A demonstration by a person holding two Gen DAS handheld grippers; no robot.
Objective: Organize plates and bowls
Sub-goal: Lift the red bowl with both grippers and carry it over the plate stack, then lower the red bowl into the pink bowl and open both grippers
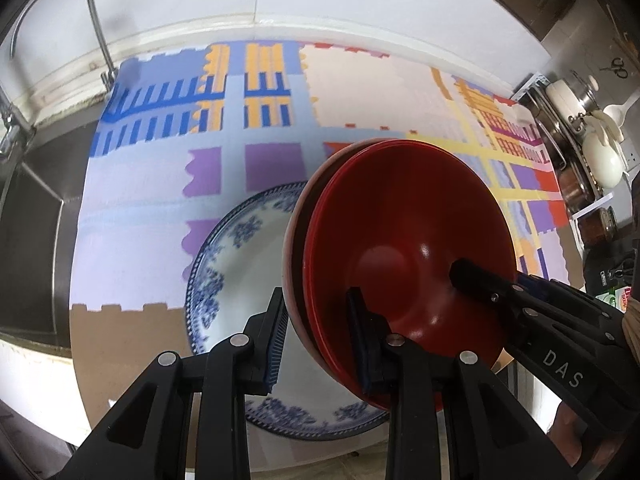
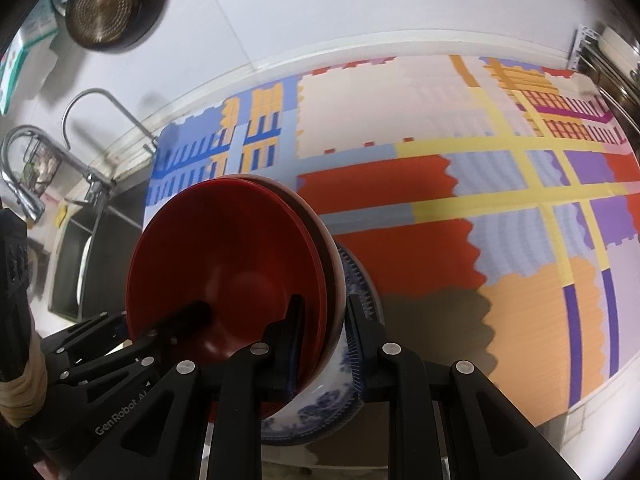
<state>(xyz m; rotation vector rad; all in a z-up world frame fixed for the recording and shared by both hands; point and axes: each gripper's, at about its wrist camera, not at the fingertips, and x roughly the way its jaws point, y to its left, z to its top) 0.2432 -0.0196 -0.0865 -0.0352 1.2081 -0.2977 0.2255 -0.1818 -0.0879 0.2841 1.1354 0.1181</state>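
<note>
A stack of red bowls (image 1: 404, 240) is held tilted above a blue-and-white patterned plate (image 1: 240, 264) that lies on the colourful mat. My left gripper (image 1: 318, 340) straddles the stack's near rim, one finger inside the top bowl, one outside. My right gripper (image 2: 324, 344) straddles the opposite rim of the same stack (image 2: 228, 256), its right finger over the plate (image 2: 344, 392). Both have jaws closed against the stack's wall. Each gripper's fingertip shows inside the bowl in the other's view.
A sink (image 1: 28, 216) with a curved tap (image 1: 88, 12) lies left of the mat. A rack with pots and lids (image 1: 584, 128) stands at the right. A strainer (image 2: 104, 4) hangs on the wall. The patterned mat (image 2: 460, 184) stretches to the right.
</note>
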